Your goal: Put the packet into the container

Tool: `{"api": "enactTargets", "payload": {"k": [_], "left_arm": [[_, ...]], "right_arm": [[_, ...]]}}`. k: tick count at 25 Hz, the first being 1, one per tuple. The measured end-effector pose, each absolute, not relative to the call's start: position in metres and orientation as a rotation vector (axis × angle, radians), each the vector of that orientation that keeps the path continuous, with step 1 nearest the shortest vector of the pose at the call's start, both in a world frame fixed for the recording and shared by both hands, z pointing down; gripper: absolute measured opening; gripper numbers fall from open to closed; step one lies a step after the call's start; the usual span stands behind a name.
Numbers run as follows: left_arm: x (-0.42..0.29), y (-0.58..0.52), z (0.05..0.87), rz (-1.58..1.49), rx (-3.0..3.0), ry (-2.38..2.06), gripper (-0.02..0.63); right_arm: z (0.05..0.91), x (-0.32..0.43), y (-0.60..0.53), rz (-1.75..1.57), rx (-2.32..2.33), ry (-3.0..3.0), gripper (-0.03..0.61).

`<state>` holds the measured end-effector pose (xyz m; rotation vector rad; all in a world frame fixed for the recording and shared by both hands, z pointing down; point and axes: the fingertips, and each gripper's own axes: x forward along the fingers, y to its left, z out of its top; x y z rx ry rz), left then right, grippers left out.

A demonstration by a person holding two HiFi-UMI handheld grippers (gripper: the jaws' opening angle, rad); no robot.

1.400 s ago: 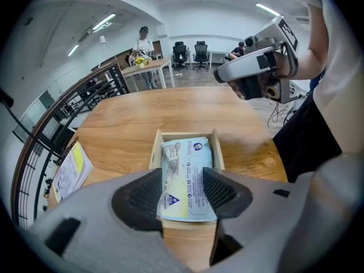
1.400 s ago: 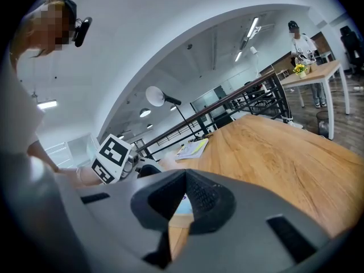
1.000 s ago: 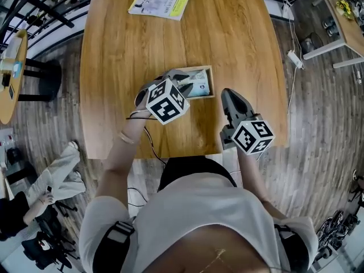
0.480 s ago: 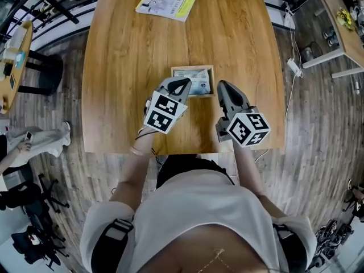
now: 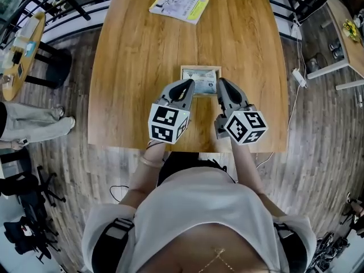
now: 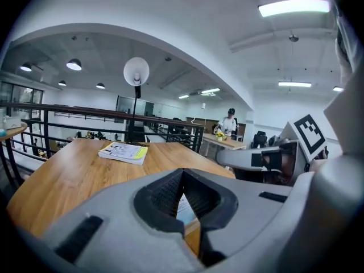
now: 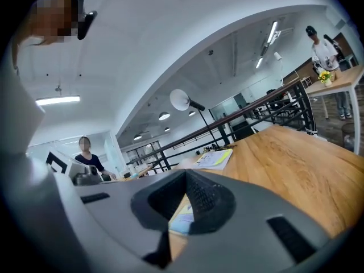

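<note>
Desk (image 5: 131, 67): light wood, rectangular, standing on a plank floor. It is the largest item in the scene.

Operator (image 5: 199, 220): white top, standing at the near edge of the desk with 1 gripper in each hand. Both grippers are held over the near half of the desk and point away from the body, side by side but apart.

Left gripper (image 5: 188, 84): jaws closed together, with nothing held between them. Its marker cube sits nearest the operator. From above, its tip lines up with the near left corner of the container.

Right gripper (image 5: 222, 83): jaws also closed together, with nothing gripped. From above, its tip lines up with the near right corner of the container. I cannot tell whether either tip touches the container.

Booklet (image 5: 179, 5): white pages with a yellow strip. It lies flat at the far edge of the desk, well apart from everything else.

Container (image 5: 201, 67): a small, shallow wooden tray, open on top. It sits flat near the middle of the desk, just ahead of the 2 gripper tips.

Packet (image 5: 202, 77): pale blue and white. It lies flat inside the container and fills most of its floor. Neither gripper is holding it. Each gripper view shows a piece of it through the gap behind the closed jaw tips.
</note>
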<state>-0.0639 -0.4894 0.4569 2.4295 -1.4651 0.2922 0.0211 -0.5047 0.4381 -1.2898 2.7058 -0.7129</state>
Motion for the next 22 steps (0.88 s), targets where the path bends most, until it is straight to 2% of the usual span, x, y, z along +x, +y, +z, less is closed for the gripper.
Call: {"api": "enactTargets", "payload": {"k": [12, 22], "left_arm": [[-0.058, -0.475, 0.443, 0.243, 2.502, -1.489, 0.008], [-0.058, -0.471, 0.451, 0.291, 2.509, -1.466, 0.008]], "right_arm": [[0.422, 0.004, -0.476, -0.481, -1.224, 2.801, 0.011], [0.424, 0.003, -0.473, -0.472, -1.239, 2.814, 0.011]]}}
